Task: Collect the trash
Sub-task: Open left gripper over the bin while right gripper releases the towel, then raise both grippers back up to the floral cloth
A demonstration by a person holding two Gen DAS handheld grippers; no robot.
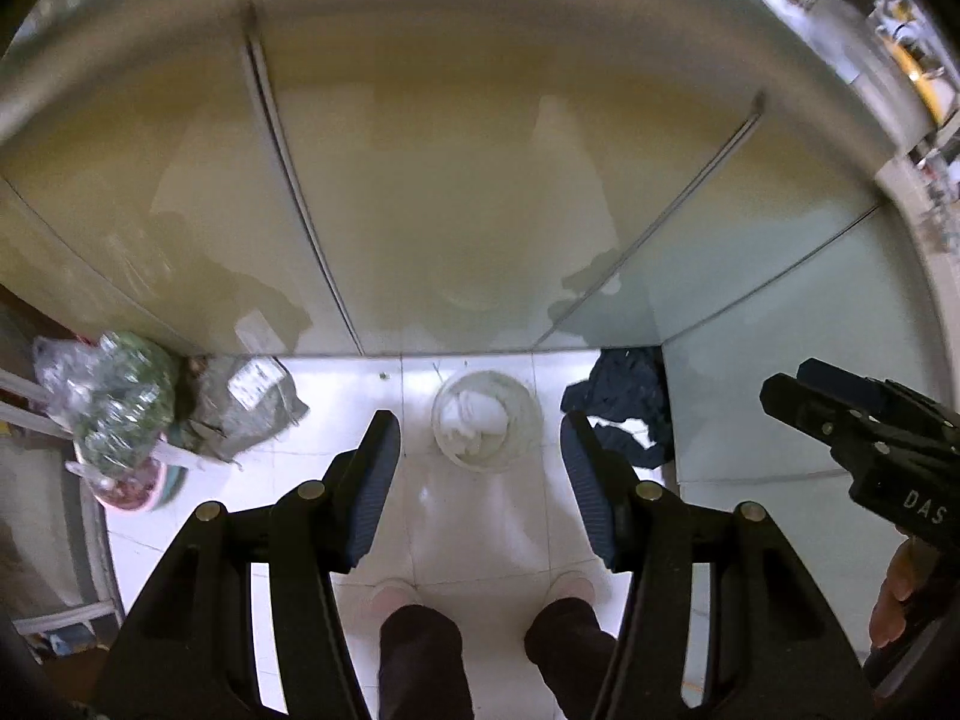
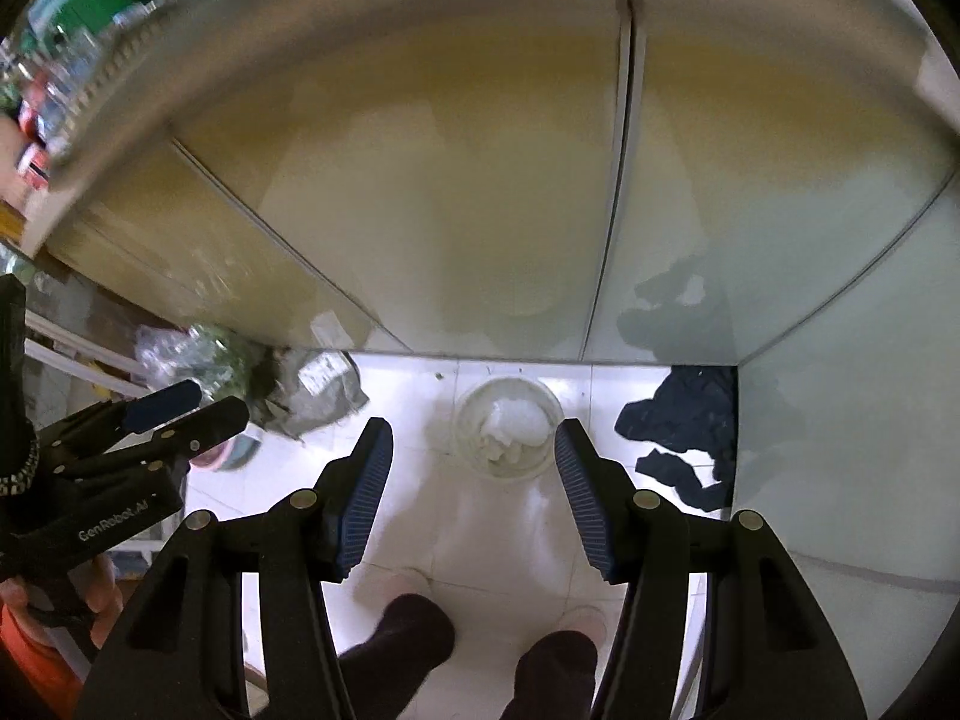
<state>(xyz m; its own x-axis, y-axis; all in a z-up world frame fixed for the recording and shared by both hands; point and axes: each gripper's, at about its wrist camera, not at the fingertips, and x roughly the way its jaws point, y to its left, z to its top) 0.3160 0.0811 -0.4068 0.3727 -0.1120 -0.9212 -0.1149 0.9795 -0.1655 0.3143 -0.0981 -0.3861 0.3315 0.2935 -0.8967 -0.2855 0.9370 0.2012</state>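
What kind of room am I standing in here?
Probably a home kitchen or utility corner: glossy cabinet doors above a white tiled floor, a small bin of tissue, and bags piled alongside.

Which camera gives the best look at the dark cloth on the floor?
The right wrist view: the dark cloth lies in full sight against the cabinet corner, right of the bin. In the left wrist view, the same cloth appears smaller and is partly hidden by a finger of the hand-held gripper.

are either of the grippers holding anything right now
Nothing is held. The left gripper and right gripper are both open and empty above the small bin on the floor.
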